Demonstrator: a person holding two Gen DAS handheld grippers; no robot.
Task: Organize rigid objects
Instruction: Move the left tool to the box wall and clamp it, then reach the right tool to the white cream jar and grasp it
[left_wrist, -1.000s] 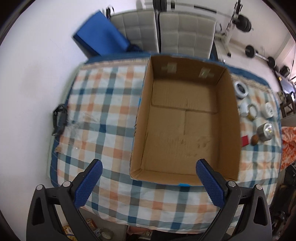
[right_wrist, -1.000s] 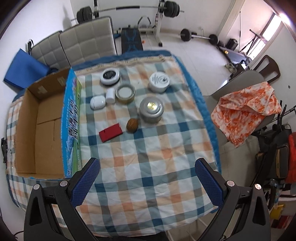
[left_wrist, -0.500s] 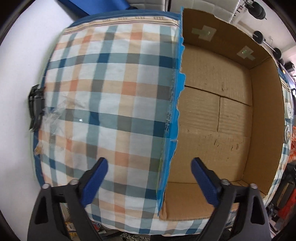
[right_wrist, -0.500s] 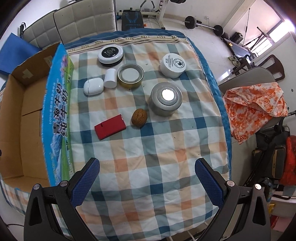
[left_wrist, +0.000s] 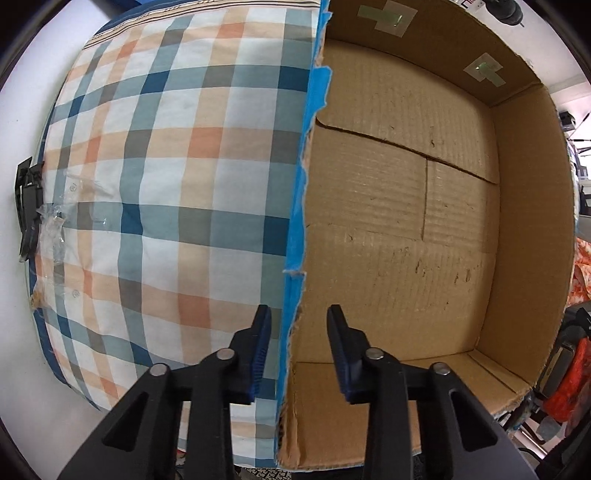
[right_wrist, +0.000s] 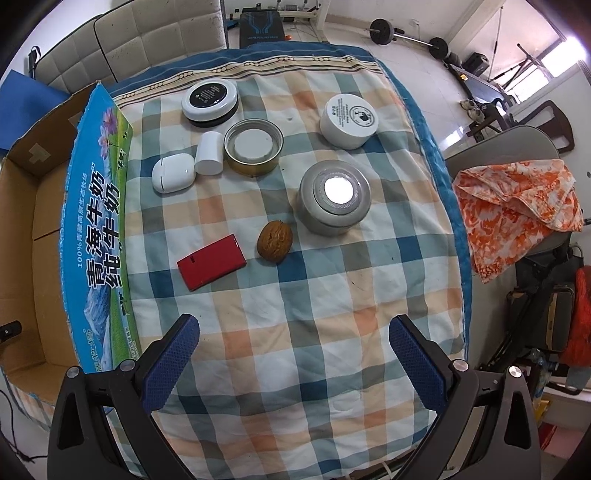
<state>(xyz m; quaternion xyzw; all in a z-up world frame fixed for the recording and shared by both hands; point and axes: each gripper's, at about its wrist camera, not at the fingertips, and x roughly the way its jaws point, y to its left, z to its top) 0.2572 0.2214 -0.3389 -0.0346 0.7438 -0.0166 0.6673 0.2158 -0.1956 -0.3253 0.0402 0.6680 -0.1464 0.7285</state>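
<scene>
- Left gripper (left_wrist: 298, 325) moved down to the box (left_wrist: 406, 206), jaws narrowed from wide apart and now astride its left wall, a gap showing.
- Right gripper (right_wrist: 293, 345) closer over the cloth (right_wrist: 295, 314).

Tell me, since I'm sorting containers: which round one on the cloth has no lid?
The gold tin, beside the white cylinder: its rim is open, showing a white disc inside. The black-topped jar, white jar and silver jar are lidded.

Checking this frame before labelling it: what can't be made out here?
- Left tongs: whether the pads touch the cardboard box wall between them; left wrist view.
- Box's near corner: hidden by right tongs; right wrist view.
- White jar label: too small.
- Red case marking: too small.
</scene>
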